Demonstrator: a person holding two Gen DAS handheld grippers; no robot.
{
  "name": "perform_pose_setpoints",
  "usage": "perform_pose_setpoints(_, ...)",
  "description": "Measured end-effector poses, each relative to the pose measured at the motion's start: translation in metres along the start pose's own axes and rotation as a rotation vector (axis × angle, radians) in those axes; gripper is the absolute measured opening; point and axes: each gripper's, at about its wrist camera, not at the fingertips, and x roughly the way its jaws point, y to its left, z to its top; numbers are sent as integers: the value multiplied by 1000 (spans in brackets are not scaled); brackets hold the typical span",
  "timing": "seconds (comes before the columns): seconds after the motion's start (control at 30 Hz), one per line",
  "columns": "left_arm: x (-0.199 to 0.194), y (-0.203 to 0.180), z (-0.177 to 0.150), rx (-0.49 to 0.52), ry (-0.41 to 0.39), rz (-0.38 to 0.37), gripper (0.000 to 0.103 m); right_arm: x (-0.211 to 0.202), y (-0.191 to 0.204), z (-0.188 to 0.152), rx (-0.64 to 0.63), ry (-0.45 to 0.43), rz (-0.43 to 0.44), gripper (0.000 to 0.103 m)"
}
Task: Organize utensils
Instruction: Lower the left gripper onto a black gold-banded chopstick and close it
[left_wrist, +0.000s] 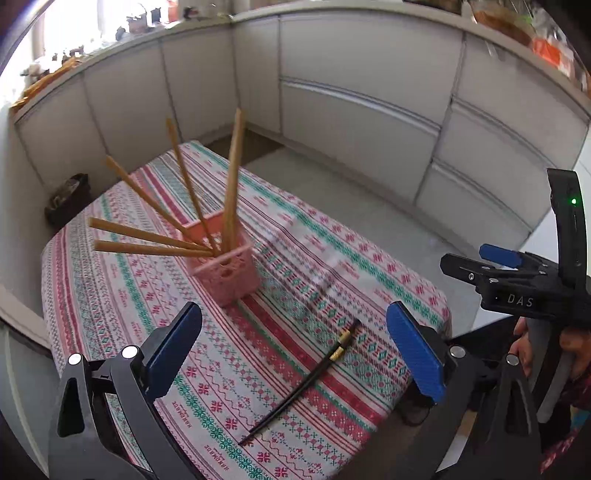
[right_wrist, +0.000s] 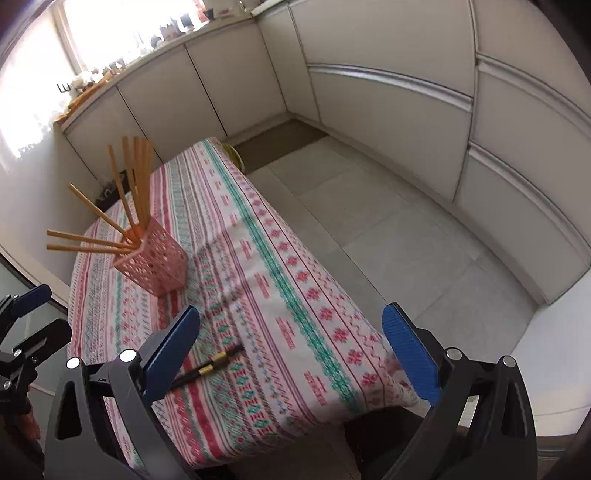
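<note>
Since the wooden chopsticks (left_wrist: 173, 221) already stand fanned out in the pink holder (left_wrist: 225, 269), the step in hand looks to be picking up the black chopsticks (left_wrist: 306, 380) that lie on the surface (left_wrist: 122, 306) near its front edge. To do it well, I judge that the left gripper (left_wrist: 295, 354) should come down over the gold-banded section, with the jaws set across the shafts rather than along them, so that both sticks are caught together and neither rolls away. A grip near the thick end would leave the thin tips free to steer into the holder's open top. The cloth may slide or bunch, so a straight descent and a firm close seem wise.

Both sets of jaws stand wide apart and hold nothing. The right gripper (right_wrist: 291, 354) hovers over the front of the surface, the black pair just beside its left finger.

The black chopsticks are slim, dark and tapered, each with a small gold band near the thicker end, and they lie touching, side by side, on the patterned cloth (right_wrist: 258, 258). They lie well apart from the holder, which stands further back toward the left. Being thin and smooth, they would probably slip under a light pinch.
</note>
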Motion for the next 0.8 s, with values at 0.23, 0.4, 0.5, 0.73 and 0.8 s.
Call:
perform_pose_setpoints(0.23, 83, -26, -13, 244, 263, -45, 67, -1, -22, -5, 66, -13, 47, 96)
perform_pose_setpoints(0.4, 121, -40, -23, 386, 369, -60, 60, 6, -29, 1, 123, 9, 76, 96)
perform_pose_setpoints(0.5, 136, -40, -23, 397, 397, -58, 55, 9, -34, 2, 153, 22, 92, 96)
perform_pose_setpoints(0.73, 155, -41, -27, 424, 441, -66, 54, 16, -39, 4, 200, 48, 118, 96)
perform_pose_setpoints(0.8, 159, -41, -28, 423, 443, -62, 55, 17, -40, 4, 209, 50, 121, 96)
